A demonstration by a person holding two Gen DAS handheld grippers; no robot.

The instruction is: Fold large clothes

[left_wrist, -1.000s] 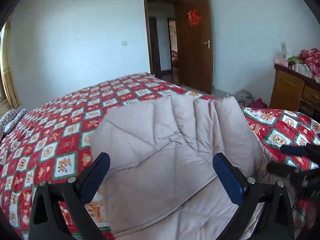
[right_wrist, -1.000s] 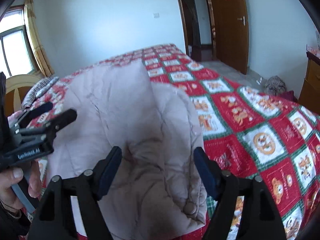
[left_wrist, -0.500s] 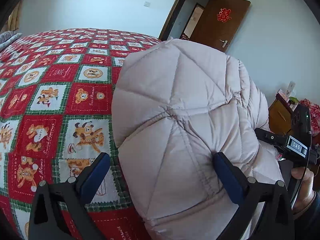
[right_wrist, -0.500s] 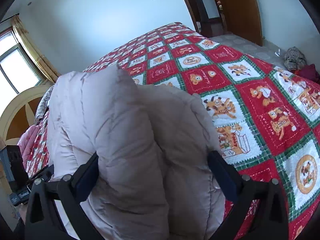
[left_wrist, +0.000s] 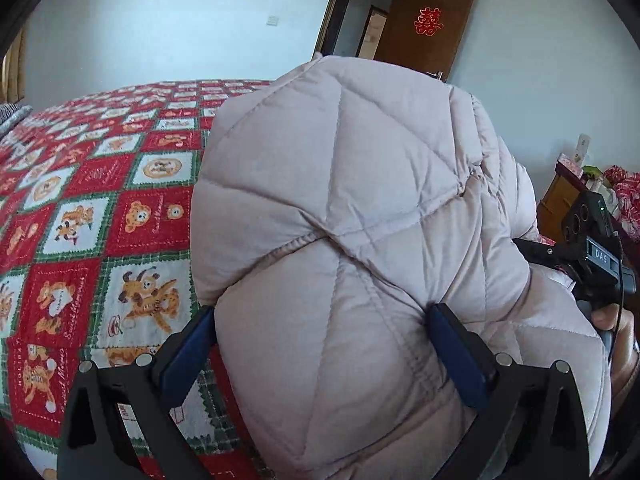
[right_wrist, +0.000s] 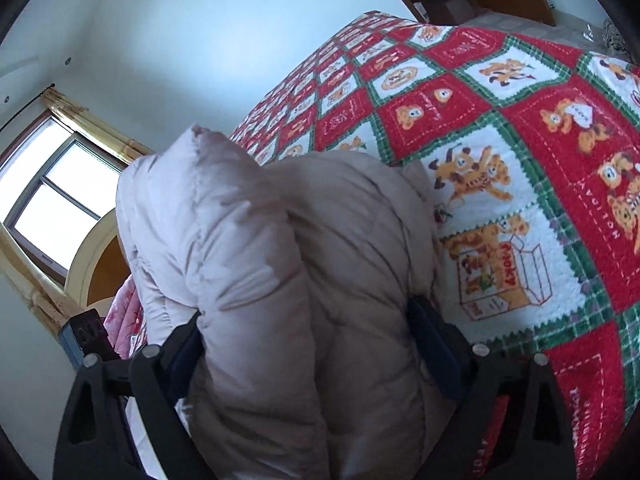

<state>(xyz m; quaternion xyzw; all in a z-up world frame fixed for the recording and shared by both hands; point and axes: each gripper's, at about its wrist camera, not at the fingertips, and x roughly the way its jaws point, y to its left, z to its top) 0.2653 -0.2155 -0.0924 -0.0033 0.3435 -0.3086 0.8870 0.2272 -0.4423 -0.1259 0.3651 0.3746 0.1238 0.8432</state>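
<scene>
Here the pale pink quilted jacket [left_wrist: 360, 240] is bulging up in a thick bundle over the near edge of the bed, filling the middle of both wrist views. The left gripper [left_wrist: 324, 344] is sitting at the bottom of its frame with its blue-padded jaws spread wide and a fat fold of the jacket wedged between them; both pads look to be pressing into the padding. In the right wrist view the right gripper [right_wrist: 308, 340] is likewise straddling a puffy fold at the bottom of the frame, its jaws standing wide and just now easing inward, with the fabric swelling against both pads. The red, white and green bear-patterned bedspread [left_wrist: 80, 208] is showing bare on the left of the left view and across the upper right of the right view. A brown door [left_wrist: 424, 36] is standing open at the top of the left view, and a window [right_wrist: 52, 184] is glowing at the left edge of the right view.
</scene>
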